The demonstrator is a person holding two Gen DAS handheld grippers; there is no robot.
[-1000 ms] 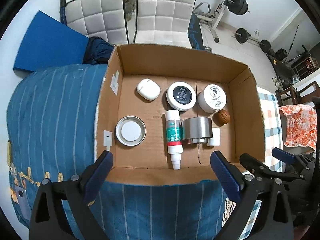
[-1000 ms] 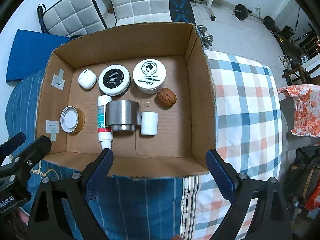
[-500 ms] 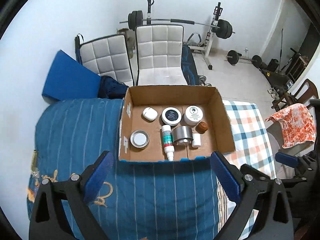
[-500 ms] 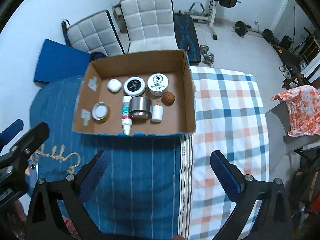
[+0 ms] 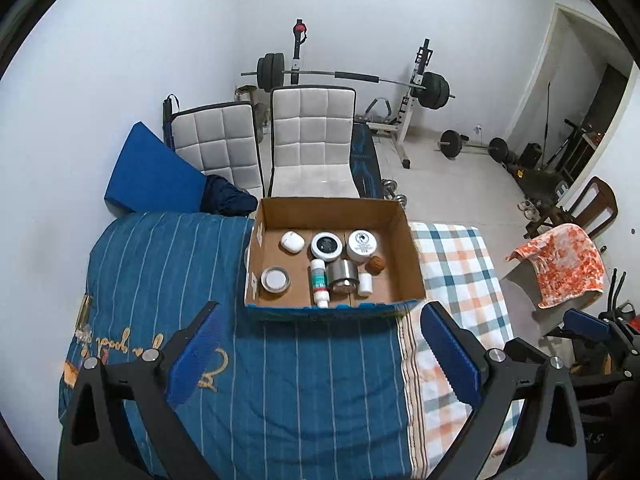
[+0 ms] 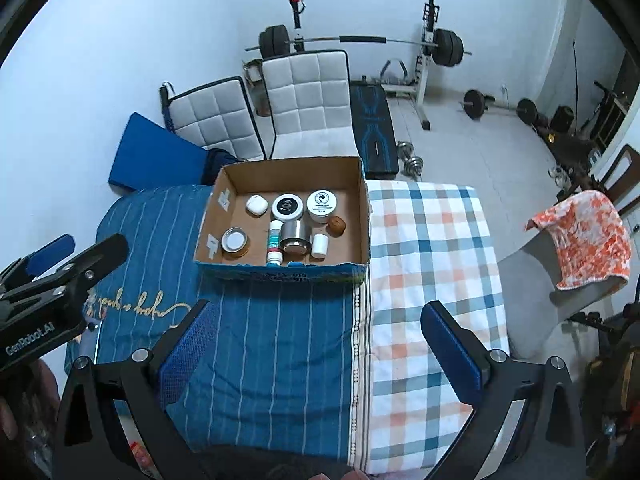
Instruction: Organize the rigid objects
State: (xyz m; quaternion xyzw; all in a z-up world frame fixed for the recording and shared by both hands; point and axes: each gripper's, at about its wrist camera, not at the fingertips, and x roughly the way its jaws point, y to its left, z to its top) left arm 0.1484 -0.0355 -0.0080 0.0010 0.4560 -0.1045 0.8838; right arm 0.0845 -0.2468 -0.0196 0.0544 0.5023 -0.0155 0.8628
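Both jaws released and holding nothing, left gripper (image 5: 320,354) and right gripper (image 6: 318,354) high above the bed (image 6: 280,340); jars, tube (image 5: 319,280) and walnut (image 5: 376,266) grouped inside cardboard box (image 5: 414,264)

Print on the white jar (image 5: 361,245) and black-lidded jar (image 5: 327,245), mid-frame in the cardboard box (image 5: 414,264), is too small to read. The box's near wall hides the tube's (image 6: 274,246) cap end. The person's hand (image 6: 24,412) is cut off lower left.
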